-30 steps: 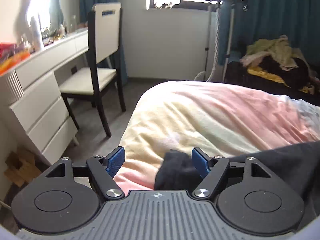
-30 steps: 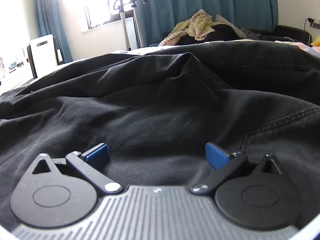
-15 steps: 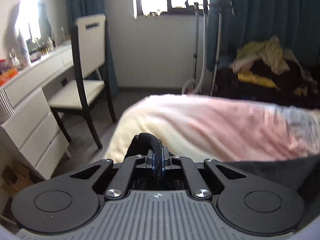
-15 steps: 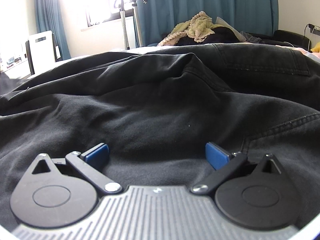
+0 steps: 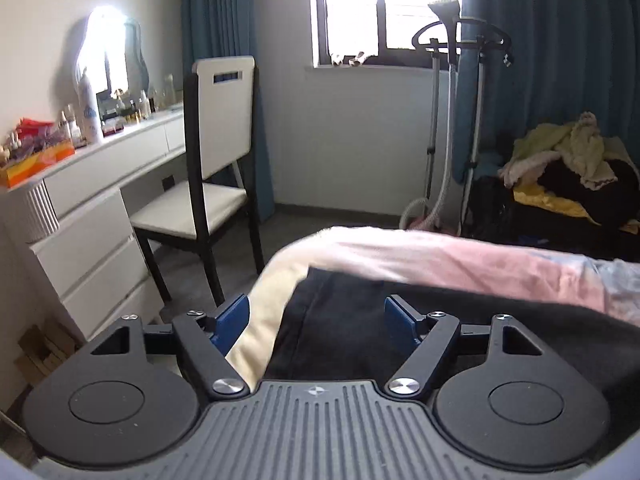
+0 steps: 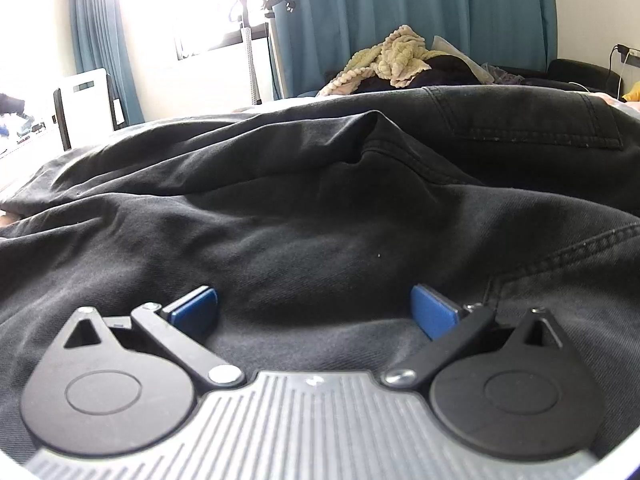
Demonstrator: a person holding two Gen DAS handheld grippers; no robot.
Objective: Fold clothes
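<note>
Over on the left, the left gripper (image 5: 316, 322) tilts down over the bed edge, jaws just sprung wide apart again, blue pads (image 5: 230, 322) clear of the cloth; an end of the black trousers (image 5: 340, 308) lies flat between them on the pink-and-cream duvet (image 5: 460, 264). On the right, the right gripper (image 6: 314, 308) angles down low over the trousers' seat, jaws spread wide, gripping nothing.

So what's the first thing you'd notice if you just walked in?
The big black trousers spread across the bed, right under the open right claw. Next, the pink and cream duvet beneath them, then the white chair by the dresser on the left.
</note>
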